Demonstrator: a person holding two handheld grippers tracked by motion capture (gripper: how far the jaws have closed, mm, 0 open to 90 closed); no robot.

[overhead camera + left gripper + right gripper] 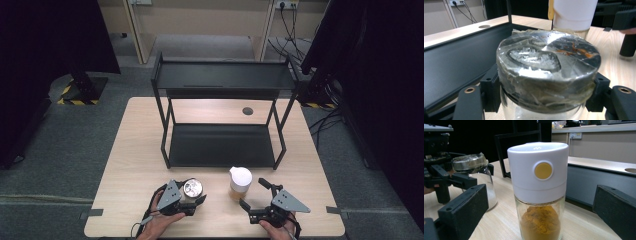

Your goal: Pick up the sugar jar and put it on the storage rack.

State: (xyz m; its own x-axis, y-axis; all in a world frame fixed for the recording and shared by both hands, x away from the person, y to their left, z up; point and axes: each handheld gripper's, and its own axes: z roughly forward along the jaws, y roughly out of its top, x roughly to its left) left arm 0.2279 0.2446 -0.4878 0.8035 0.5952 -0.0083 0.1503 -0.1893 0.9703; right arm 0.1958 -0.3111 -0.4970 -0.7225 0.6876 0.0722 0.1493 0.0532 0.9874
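High view: left gripper point(192, 200) jaws clamp the foil-lidded glass jar point(192, 189), upright before the black shelf rack point(222, 145); right gripper point(256, 195) jaws stand wide, beside the spice jar point(240, 183).

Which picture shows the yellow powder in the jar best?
The right gripper view: the white-lidded jar stands close, powder plain through the glass. The high view shows it small from above; the left gripper view catches mostly its lid.
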